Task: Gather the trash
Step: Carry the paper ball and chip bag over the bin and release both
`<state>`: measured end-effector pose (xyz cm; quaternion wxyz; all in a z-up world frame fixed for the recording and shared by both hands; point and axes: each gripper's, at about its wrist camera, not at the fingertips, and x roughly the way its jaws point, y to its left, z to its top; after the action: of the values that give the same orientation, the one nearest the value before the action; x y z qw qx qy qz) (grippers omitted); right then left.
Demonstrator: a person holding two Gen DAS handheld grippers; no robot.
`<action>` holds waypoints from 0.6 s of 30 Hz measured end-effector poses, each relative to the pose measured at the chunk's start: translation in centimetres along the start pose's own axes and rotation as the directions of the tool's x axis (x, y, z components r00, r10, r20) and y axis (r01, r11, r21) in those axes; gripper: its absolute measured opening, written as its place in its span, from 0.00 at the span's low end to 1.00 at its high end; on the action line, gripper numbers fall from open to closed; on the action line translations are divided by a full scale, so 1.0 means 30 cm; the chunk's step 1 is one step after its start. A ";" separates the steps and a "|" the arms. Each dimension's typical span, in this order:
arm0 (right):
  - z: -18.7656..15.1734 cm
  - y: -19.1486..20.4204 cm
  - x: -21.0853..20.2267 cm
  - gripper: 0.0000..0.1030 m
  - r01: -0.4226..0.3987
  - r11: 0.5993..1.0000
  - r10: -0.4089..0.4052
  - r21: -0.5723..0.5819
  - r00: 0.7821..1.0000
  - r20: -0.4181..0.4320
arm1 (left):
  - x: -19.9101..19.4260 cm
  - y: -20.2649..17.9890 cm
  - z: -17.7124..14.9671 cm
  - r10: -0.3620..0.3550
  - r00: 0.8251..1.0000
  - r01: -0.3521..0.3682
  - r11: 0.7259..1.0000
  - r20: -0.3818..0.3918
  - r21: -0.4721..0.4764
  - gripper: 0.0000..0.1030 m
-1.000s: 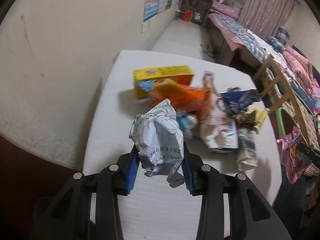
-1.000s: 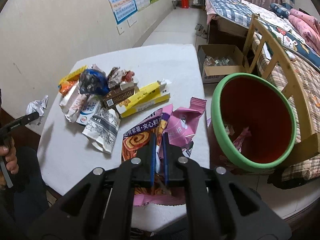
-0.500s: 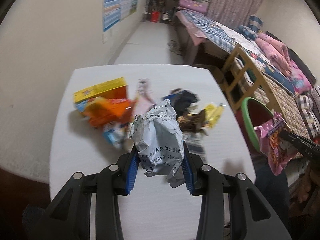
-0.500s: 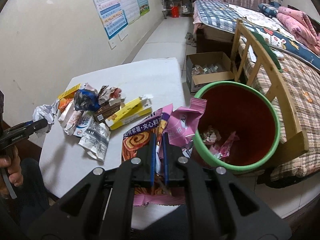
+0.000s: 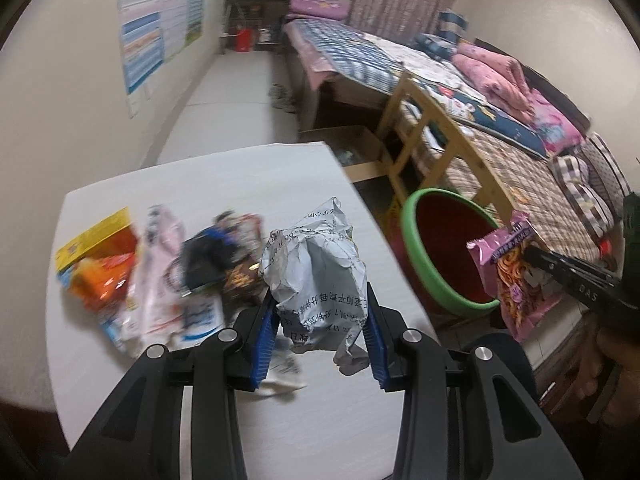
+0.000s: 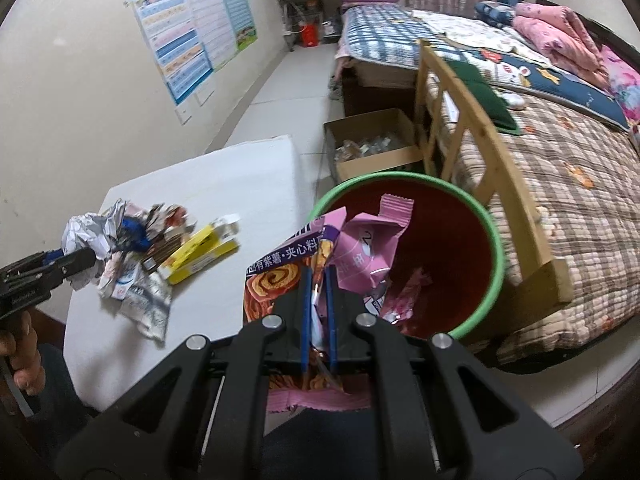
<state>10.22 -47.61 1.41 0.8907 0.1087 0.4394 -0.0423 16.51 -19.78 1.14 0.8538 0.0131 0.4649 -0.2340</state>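
My left gripper [image 5: 320, 304] is shut on a crumpled white paper ball [image 5: 316, 272] and holds it above the white table [image 5: 224, 184]; the ball also shows in the right wrist view [image 6: 86, 236]. My right gripper [image 6: 318, 280] is shut on a pink and purple snack wrapper [image 6: 340, 248], held over the near rim of the green-rimmed red bin [image 6: 452, 248]. The wrapper [image 5: 516, 276] and bin [image 5: 440, 256] also show in the left wrist view. A heap of wrappers and cartons [image 5: 160, 276] lies on the table.
A yellow carton [image 6: 200, 256] lies by the heap. Wrappers lie inside the bin. A cardboard box [image 6: 372, 148] stands on the floor behind the bin. A bed with a wooden rail [image 6: 480, 140] runs along the right. A wall with posters [image 6: 192, 36] is at left.
My left gripper has swung right with the paper ball, bringing the bin into its view. My right gripper has carried the pink wrapper from over the table to over the bin's rim.
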 end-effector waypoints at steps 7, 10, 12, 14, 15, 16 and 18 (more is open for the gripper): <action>0.031 -0.131 0.003 0.07 0.051 0.997 -0.052 0.061 0.999 0.015 | 0.082 -0.135 0.052 -0.058 0.998 0.060 0.996 -0.025 0.066 0.35; 0.039 -0.179 0.021 0.07 0.069 0.995 -0.070 0.072 0.997 0.010 | 0.118 -0.192 0.070 -0.084 0.996 0.087 0.992 -0.037 0.087 0.35; 0.043 -0.207 0.036 0.07 0.076 0.994 -0.077 0.077 0.997 0.005 | 0.147 -0.230 0.086 -0.104 0.994 0.108 0.989 -0.045 0.100 0.35; 0.046 -0.231 0.059 0.07 0.079 0.993 -0.079 0.082 0.997 -0.004 | 0.179 -0.272 0.105 -0.125 0.991 0.130 0.985 -0.058 0.111 0.35; 0.049 -0.239 0.070 0.07 0.080 0.993 -0.079 0.082 0.997 -0.007 | 0.193 -0.292 0.112 -0.136 0.989 0.143 0.983 -0.064 0.115 0.35; 0.049 -0.245 0.078 0.07 0.081 0.994 -0.081 0.079 0.997 -0.008 | 0.208 -0.316 0.119 -0.152 0.986 0.160 0.980 -0.072 0.119 0.36; 0.053 -0.256 0.098 0.07 0.083 0.994 -0.082 0.075 0.997 -0.013 | 0.243 -0.362 0.135 -0.176 0.980 0.187 0.974 -0.091 0.131 0.36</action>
<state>11.95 -55.39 -1.18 0.8813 0.1242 0.4458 -0.0950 18.57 -33.24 -0.26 0.8069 0.0389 0.4800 -0.3421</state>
